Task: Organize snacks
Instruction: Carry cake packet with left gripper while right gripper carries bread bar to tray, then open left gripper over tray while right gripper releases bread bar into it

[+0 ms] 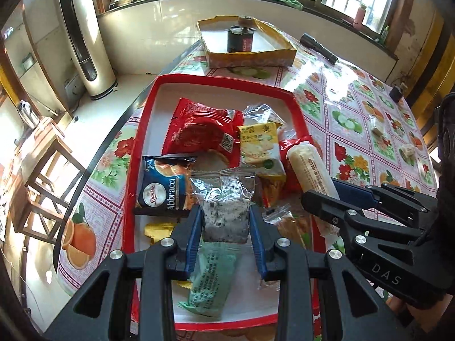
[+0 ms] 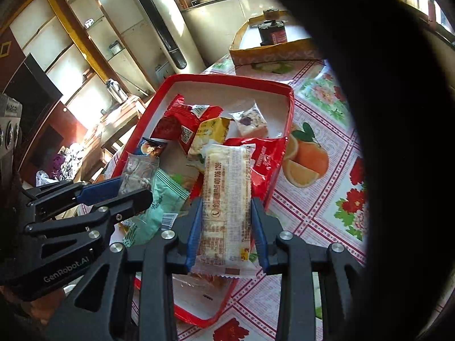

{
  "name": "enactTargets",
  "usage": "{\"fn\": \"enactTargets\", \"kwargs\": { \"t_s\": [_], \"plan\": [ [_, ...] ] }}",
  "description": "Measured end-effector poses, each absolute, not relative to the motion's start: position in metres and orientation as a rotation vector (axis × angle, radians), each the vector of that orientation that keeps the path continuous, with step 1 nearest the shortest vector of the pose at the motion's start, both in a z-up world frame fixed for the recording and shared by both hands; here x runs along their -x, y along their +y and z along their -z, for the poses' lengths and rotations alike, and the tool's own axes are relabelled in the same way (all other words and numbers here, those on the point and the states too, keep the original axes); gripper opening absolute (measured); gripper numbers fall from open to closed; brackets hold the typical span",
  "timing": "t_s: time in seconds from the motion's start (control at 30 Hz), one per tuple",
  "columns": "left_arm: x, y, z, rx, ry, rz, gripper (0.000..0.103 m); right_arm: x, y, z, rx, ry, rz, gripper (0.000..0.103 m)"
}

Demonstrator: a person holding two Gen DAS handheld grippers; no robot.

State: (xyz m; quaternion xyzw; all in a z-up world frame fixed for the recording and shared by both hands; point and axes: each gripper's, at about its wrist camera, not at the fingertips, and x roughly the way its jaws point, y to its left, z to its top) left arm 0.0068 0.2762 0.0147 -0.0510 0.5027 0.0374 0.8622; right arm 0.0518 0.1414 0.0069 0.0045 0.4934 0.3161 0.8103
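While gripper (image 2: 226, 228) clamps bar (image 2: 226, 196) (tray-side).

Red tray (image 1: 136, 153) on bench, white inside, piled with snacks. Clear speckled packet (image 1: 226, 216) held above pile. Long pale bar (image 2: 227, 199) held lengthwise over tray's right side. In tray: red packet (image 1: 199, 130), yellow cracker pack (image 1: 260, 145), blue Abbracci bag (image 1: 163, 187), mint-green packet (image 1: 210, 281) near front edge.

A tray (image 1: 142, 130) of snack packets is set on the table (image 1: 355, 108) at frame centre. Behind it, toward the upper frame, a box (image 1: 250, 56) is placed, with a flashlight (image 1: 320, 47) lying to its right.
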Motion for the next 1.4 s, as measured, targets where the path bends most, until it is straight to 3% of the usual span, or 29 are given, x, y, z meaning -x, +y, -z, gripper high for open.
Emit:
{"fn": "enactTargets", "kwargs": {
  "t_s": [0.53,0.63,0.97,1.4],
  "plan": [
    [-0.021,0.301,0.008,0.095,1.120,-0.145,0.033,-0.060,0.174,0.008,0.055,1.104,-0.674,0.036],
    [-0.019,0.297,0.008,0.077,1.122,-0.153,0.043,-0.059,0.174,0.008,0.054,1.112,-0.676,0.046],
    [-0.011,0.282,-0.005,0.046,1.078,-0.193,0.048,-0.047,0.153,-0.013,0.056,1.045,-0.643,0.055],
    [-0.031,0.186,-0.013,-0.038,1.075,-0.089,0.049,-0.043,0.048,-0.011,-0.098,1.052,-0.512,0.061]
  ]
}}
